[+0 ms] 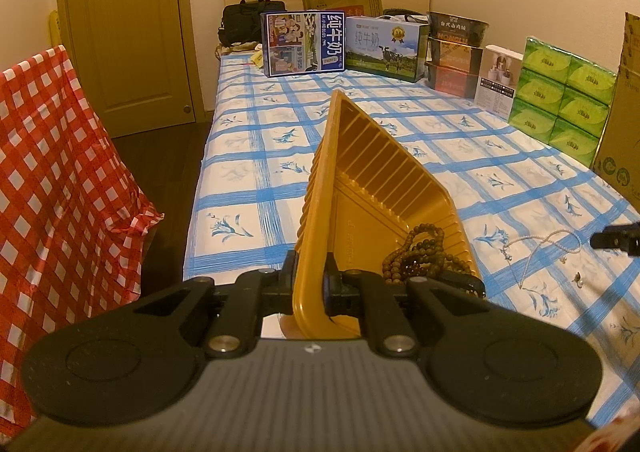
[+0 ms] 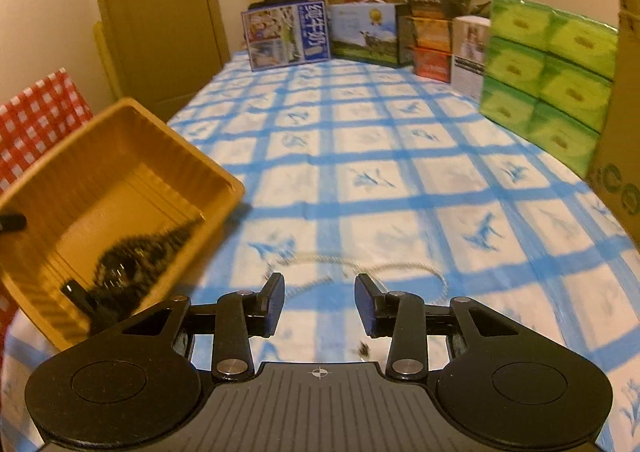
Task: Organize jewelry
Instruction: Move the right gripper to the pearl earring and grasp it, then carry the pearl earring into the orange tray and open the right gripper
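Left gripper [image 1: 311, 284] pinches the yellow tray's [image 1: 372, 171] wall; right gripper [image 2: 320, 306], spread, should straddle the pearl necklace [image 2: 360, 266] squarely near the bed's front edge.

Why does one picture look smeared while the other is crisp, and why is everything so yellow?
Right wrist view: motion blur smears the bedspread, pearl necklace and beads in the yellow tray. Left wrist view: sharp, the wooden beads distinct. Both: warm indoor light tints everything; the fisheye bends edges.
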{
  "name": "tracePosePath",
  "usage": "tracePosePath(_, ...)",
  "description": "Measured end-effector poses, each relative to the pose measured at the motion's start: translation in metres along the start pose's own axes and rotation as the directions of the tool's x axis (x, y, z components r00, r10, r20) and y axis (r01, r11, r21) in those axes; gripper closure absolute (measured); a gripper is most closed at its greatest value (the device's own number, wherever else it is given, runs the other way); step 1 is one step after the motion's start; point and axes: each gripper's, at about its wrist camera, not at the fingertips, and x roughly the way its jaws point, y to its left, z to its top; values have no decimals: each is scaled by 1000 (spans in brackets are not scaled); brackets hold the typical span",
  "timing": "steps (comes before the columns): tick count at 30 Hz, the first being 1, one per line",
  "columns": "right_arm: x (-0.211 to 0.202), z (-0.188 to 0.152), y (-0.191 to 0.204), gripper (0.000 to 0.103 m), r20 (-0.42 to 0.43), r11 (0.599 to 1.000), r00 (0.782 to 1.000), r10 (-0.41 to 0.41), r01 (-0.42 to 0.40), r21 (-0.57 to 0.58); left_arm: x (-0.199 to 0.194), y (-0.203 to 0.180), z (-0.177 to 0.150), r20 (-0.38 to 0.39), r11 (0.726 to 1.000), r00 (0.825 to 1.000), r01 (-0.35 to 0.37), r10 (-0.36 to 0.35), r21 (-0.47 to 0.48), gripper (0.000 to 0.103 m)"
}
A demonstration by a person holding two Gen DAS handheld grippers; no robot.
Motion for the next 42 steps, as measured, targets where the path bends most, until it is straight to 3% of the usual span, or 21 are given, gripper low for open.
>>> tracePosePath(13,7,-43,-9,63,-62,998,997,-54,55,9,-1,0,1,-1,1000,1000,-2,2,3,94)
tracePosePath(25,31,-52,-14,64,-74,996,994,-82,79,-38,-2,0,2,-2,1000,1000,-1,1,7,94)
tracePosePath(30,39,-54,-15,79,-77,995,993,-87,82,-54,-2,0,2,-2,1000,1000,-2,2,8,94)
tracePosePath(37,43,-54,-13,87,-70,993,993,-96,90,-75,-2,0,2,-2,1000,1000,-1,1,8,94)
tracePosePath(38,44,-54,-12,94,-72,993,993,-95,89,-83,-2,-1,2,-2,1000,1000,-2,2,8,94)
tracePosePath(42,42,-50,-8,95,-60,990,994,-95,88,-109,-2,-1,2,-2,1000,1000,-2,2,8,94)
